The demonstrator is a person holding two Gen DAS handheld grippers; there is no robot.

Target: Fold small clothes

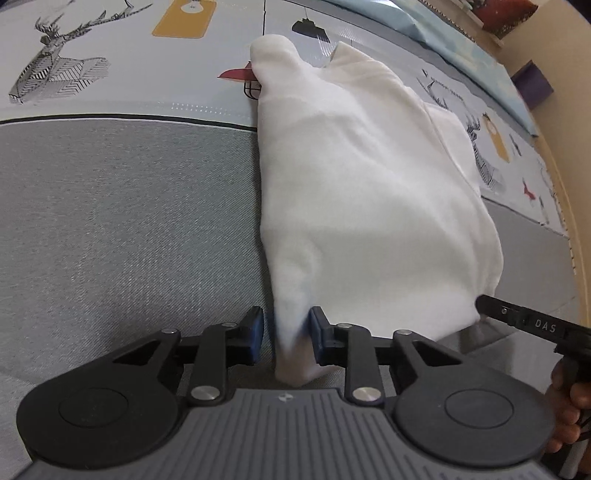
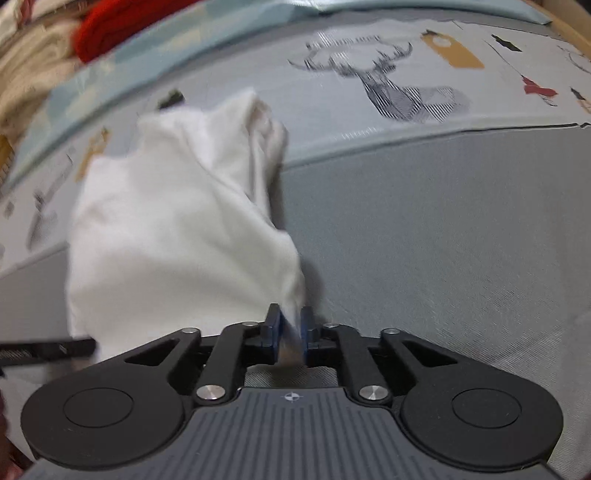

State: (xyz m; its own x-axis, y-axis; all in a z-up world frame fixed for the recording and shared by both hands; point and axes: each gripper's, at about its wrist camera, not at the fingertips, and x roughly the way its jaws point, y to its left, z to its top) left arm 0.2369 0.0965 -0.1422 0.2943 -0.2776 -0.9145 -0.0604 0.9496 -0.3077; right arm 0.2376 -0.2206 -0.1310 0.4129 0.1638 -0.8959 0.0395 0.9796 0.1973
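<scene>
The white garment (image 1: 369,206) lay spread on a bed covered by a printed sheet (image 1: 110,177), its body crossing from the plain grey band of the sheet onto the pale band printed with deer, lamps and yellow tags. In the left wrist view a narrow sleeve-like end reached away toward the top of the frame, partly covering a small red printed motif (image 1: 234,74), and a second flap lay beside it to the right.

The left gripper (image 1: 286,334) had a near corner of the garment between its blue-padded fingers (image 1: 255,330). The jaws stood partly apart: the right pad touched the cloth, while a gap showed between the left pad and the fabric, so the corner hung between them rather than being firmly pinched.

The right gripper (image 2: 289,332) was clamped on the other near corner, its jaws drawn close together with a thin fold of cloth squeezed between the pads. From that view the garment (image 2: 166,229) rose away to the left, blurred, with bunched folds at its far end.

Each gripper showed at the edge of the other's view as a black bar at the garment's near hem. A hand (image 1: 569,406) gripped the right tool's handle. Beyond the sheet lay a light blue cloth (image 2: 122,66) and something red (image 2: 118,26).
</scene>
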